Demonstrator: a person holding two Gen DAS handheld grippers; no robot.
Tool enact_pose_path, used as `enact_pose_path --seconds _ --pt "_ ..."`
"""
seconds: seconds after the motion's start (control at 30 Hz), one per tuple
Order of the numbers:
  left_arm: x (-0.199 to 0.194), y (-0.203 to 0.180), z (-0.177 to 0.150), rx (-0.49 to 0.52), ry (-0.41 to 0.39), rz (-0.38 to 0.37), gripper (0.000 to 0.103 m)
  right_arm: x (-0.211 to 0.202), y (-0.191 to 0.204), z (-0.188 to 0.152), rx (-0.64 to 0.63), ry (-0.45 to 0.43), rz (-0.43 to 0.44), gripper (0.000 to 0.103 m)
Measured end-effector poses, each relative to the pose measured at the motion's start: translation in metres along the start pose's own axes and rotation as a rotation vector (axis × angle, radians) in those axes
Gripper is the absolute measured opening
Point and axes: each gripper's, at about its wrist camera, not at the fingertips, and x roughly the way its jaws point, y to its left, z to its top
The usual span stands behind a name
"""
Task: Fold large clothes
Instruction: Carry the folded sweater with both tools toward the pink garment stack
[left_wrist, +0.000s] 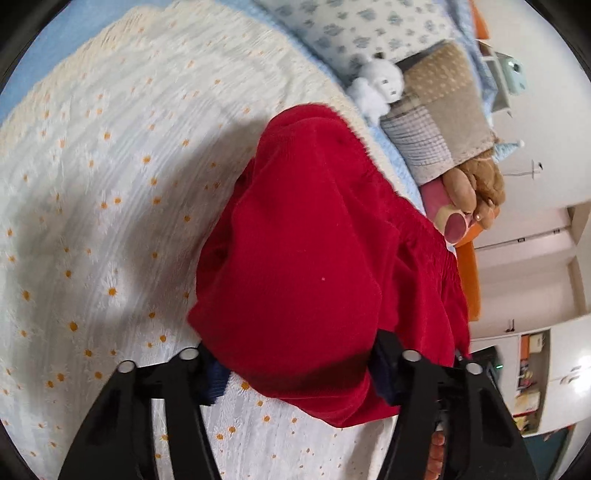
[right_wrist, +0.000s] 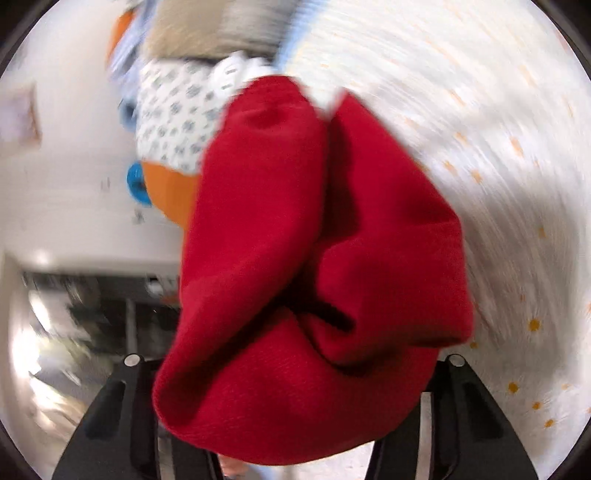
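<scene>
A large red garment (left_wrist: 306, 258) hangs bunched in front of my left gripper (left_wrist: 295, 369), above the white daisy-print bedspread (left_wrist: 110, 203). The cloth drapes over the gap between the black fingers (left_wrist: 192, 373), which stand wide apart; the fingertips are hidden. In the right wrist view the same red garment (right_wrist: 314, 277) covers my right gripper (right_wrist: 295, 417) and hides its fingertips, so its grip cannot be made out. That view is motion-blurred.
At the bed's head lie a blue-flowered pillow (left_wrist: 351, 29), a white plush toy (left_wrist: 380, 85), a patchwork cushion (left_wrist: 439, 110) and a brown plush (left_wrist: 476, 188). An orange bed frame (left_wrist: 469, 269) and white cupboards (left_wrist: 554, 350) stand beyond. The bedspread (right_wrist: 498, 147) fills the right.
</scene>
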Motion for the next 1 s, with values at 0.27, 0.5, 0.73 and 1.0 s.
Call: enact_pose_path --seconds 0.27,0.5,0.73,1.0 --pt "-0.032 -0.054 -0.006 0.253 -0.139 0.043 0.051 -0.022 0.054 -0.009 -0.294 -0.091 -0.053 0.041" --pt "-0.066 -0.137 -0.021 0.414 -0.211 0.034 0.05 -0.083 0.09 -0.019 -0.425 -0.219 -0.042 0.041" --pt "-0.087 -0.277 -0.07 0.612 -0.271 -0.038 0.05 -0.22 0.115 -0.011 -0.508 -0.415 -0.039 0.041" --pt "-0.036 -0.453 -0.196 0.829 -0.235 -0.261 0.052 -0.452 0.082 -0.039 -0.536 -0.704 -0.211 0.041"
